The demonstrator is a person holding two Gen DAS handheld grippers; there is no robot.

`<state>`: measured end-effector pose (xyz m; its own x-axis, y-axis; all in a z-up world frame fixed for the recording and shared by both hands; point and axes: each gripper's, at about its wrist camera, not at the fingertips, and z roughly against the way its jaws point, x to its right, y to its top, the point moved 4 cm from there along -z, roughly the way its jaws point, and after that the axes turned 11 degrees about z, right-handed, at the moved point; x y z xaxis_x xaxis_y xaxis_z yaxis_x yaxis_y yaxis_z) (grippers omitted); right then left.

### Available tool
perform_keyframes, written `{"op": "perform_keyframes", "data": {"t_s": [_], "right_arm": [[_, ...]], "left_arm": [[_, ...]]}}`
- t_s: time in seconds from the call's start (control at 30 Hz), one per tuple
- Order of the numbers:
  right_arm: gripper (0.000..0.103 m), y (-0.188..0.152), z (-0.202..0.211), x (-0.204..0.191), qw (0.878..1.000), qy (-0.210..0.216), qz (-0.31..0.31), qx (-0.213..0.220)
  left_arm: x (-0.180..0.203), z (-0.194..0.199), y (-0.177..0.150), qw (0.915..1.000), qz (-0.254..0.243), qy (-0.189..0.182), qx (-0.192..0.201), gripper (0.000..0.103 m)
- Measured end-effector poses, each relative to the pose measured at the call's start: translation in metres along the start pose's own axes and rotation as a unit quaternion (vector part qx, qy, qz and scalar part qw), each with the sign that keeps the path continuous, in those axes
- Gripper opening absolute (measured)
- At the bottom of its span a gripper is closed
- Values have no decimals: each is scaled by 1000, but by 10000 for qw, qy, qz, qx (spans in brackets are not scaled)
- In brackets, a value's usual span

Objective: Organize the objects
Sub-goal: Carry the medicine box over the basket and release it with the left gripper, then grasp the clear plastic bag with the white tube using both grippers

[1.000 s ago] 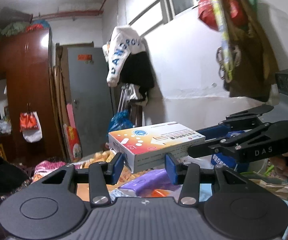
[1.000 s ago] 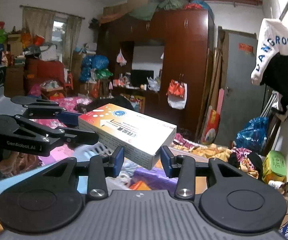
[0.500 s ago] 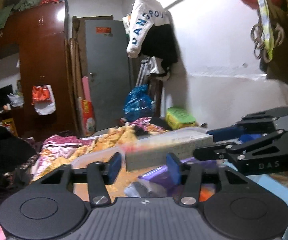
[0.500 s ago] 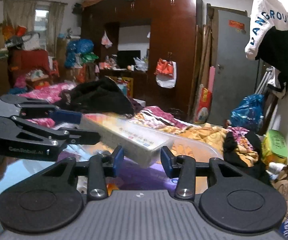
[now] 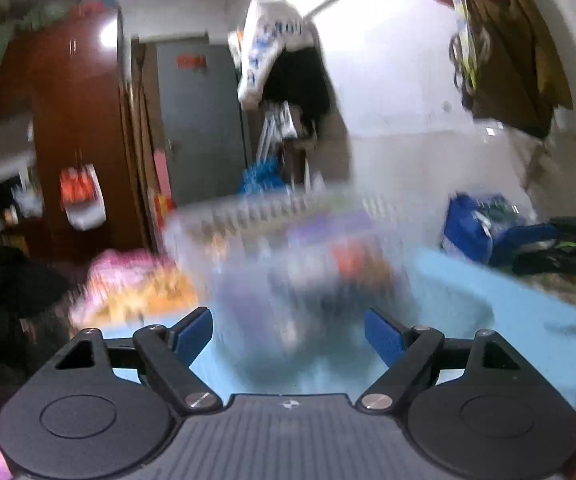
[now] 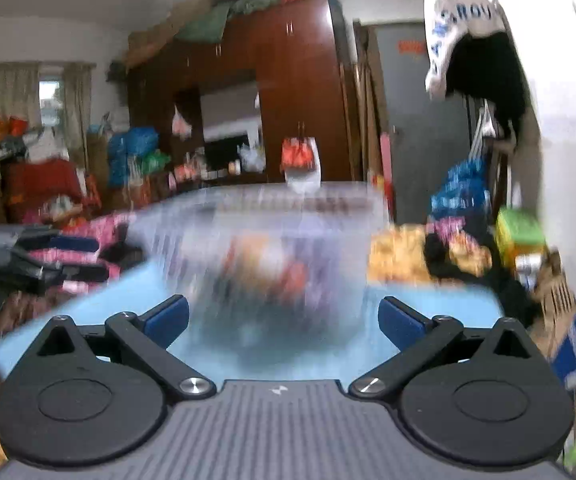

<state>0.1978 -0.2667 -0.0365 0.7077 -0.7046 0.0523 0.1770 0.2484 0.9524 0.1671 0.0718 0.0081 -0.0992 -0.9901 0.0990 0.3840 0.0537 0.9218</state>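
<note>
Translucent plastic, badly smeared by motion blur, forms a storage bin [image 5: 288,248] standing on a light blue surface [image 5: 467,300] straight ahead of both cameras; its contents read only as purple, orange and white patches, too blurred to identify. In the left wrist view the left gripper [image 5: 288,334] has its blue-padded jaws spreading apart, with nothing gripped between them; the bin lies beyond the fingertips. The right wrist view shows the same: the right gripper [image 6: 284,320] is opening to its widest, jaws empty, bin [image 6: 264,240] just ahead. Each gripper appears dimly at the edge of the other's view, dark and blurred, off to the side of the bin. Around the blue surface lie heaps of pink and yellow cloth [image 5: 128,288]. Farther back stand a dark red wardrobe [image 6: 288,92] and a grey door [image 5: 200,120], with a white and black garment [image 6: 471,40] hanging on the white wall beside it
</note>
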Motion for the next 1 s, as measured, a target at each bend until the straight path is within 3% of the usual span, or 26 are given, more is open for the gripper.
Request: {"op": "perform_keyframes", "data": {"t_s": [0.1, 0.2, 0.27, 0.4, 0.6, 0.73, 0.9, 1.0], "right_arm": [[103, -22, -1, -13, 9985, 278, -131, -443], [103, -21, -7, -21, 9983, 308, 107, -486], [102, -21, -13, -25, 9974, 294, 275, -593], [84, -29, -21, -28, 9957, 324, 335, -798], [75, -41, -21, -30, 9956, 194, 586, -709], [70, -43, -21, -30, 9962, 166, 621, -581], [48, -41, -22, -32, 9963, 243, 651, -502], [36, -42, -22, -31, 9968, 258, 633, -409]], "left_arm": [[-13, -11, -26, 9982, 300, -299, -430, 86], [-31, -27, -32, 9957, 475, -279, -740, 86], [-38, -35, -36, 9912, 528, -602, -1051, 86], [-40, -43, -43, 9840, 430, -976, -1425, 86], [-21, -50, -47, 9853, -188, -681, -1556, 88], [-13, -51, -48, 9851, -227, -705, -1551, 88], [-6, -50, -48, 9878, -278, -628, -1396, 69], [-7, -45, -47, 9902, -274, -550, -1258, 50]]}}
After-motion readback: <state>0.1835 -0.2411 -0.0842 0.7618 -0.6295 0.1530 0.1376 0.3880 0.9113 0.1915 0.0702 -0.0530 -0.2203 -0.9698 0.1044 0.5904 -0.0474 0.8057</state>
